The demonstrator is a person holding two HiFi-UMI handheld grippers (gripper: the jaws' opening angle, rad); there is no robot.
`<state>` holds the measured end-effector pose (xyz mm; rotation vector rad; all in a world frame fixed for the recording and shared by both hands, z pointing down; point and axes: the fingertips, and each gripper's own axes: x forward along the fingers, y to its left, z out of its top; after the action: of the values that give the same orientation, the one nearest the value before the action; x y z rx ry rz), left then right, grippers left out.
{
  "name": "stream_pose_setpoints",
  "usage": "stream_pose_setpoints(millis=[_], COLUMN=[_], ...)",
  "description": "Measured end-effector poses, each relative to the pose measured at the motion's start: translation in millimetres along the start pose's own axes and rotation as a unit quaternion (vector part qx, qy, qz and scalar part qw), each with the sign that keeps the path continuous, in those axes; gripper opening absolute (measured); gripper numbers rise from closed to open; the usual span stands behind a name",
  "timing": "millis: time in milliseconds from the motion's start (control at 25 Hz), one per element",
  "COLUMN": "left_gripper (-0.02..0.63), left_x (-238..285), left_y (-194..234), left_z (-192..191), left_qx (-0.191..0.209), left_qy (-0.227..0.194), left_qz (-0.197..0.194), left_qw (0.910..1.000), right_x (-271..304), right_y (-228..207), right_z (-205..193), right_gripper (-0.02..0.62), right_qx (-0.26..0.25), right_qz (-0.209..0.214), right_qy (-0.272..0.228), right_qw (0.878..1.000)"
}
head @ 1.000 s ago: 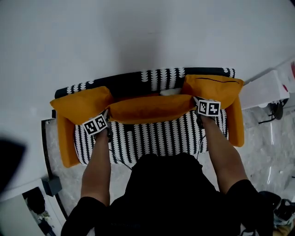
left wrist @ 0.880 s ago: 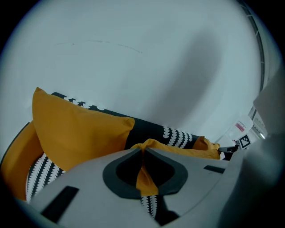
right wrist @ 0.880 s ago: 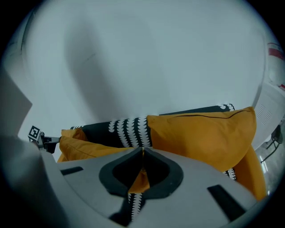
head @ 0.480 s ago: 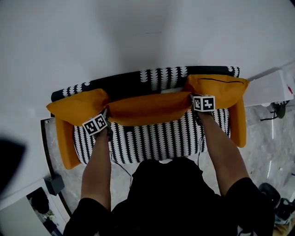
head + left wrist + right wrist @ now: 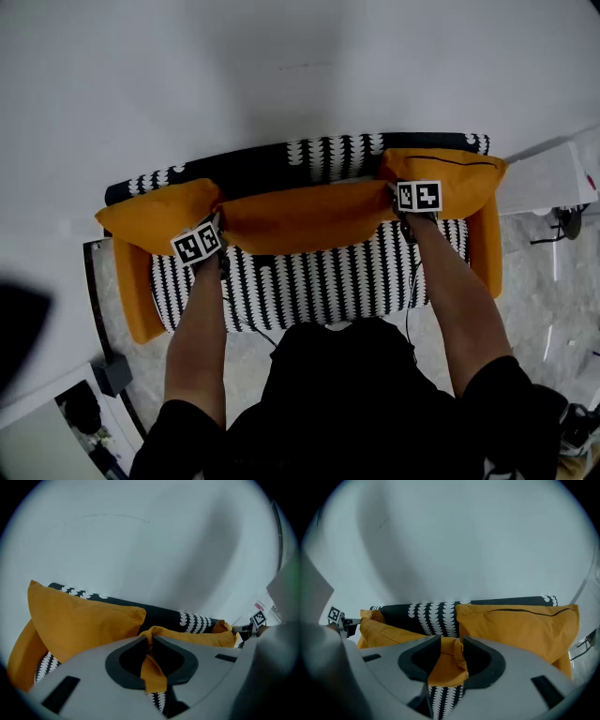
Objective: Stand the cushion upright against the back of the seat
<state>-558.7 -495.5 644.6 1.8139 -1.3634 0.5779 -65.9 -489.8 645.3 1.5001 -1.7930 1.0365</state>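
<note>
A long orange cushion stretches across the black-and-white patterned sofa seat, close to the backrest. My left gripper is shut on its left corner; in the left gripper view a fold of orange fabric is pinched between the jaws of the left gripper. My right gripper is at the cushion's right corner. Its jaws are opening: in the right gripper view the corner lies loose in the gap of the right gripper.
Two more orange cushions lean at the sofa's ends, one left and one right. Orange armrests flank the seat. A white wall rises behind. A white unit stands at the right, a dark box on the floor lower left.
Both grippers carried the long cushion a little toward the backrest and down. The right gripper's jaws have parted from the cushion corner.
</note>
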Motion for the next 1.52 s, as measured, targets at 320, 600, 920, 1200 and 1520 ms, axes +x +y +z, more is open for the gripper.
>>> stream_pose_setpoints(millis=[320,600,920,1200,1520], left_gripper=[0.091,0.097,0.075,0.018,0.017], left_x=[-21.1,-51.6,-125.4,-185.0,-239.3], left_y=[3.5,-8.3,-92.6,-187.7,-266.2], left_z=[16.2,22.3,27.4,12.9,-52.0], left_qx=[0.037,0.066,0.161,0.181,0.234], left_qy=[-0.021,-0.058,-0.130,-0.146,-0.118], left_qz=[-0.012,-0.038,-0.119,-0.227,-0.272], left_qw=[0.9990,0.9954,0.9711,0.9458,0.9258], right_x=[-36.6,-92.8,-180.9,-239.9,-310.6], right_y=[-3.1,25.1,117.7,206.1,281.0], right_z=[13.7,19.3,-18.1,-40.0,-66.6], right_gripper=[0.147,0.147,0.144,0.041,0.035], right_qx=[-0.003,-0.023,-0.002,0.021,-0.083], right_qz=[-0.024,-0.011,0.087,0.190,0.317], right_qy=[-0.044,-0.110,-0.188,-0.244,-0.254], right_qw=[0.999,0.994,0.978,0.951,0.910])
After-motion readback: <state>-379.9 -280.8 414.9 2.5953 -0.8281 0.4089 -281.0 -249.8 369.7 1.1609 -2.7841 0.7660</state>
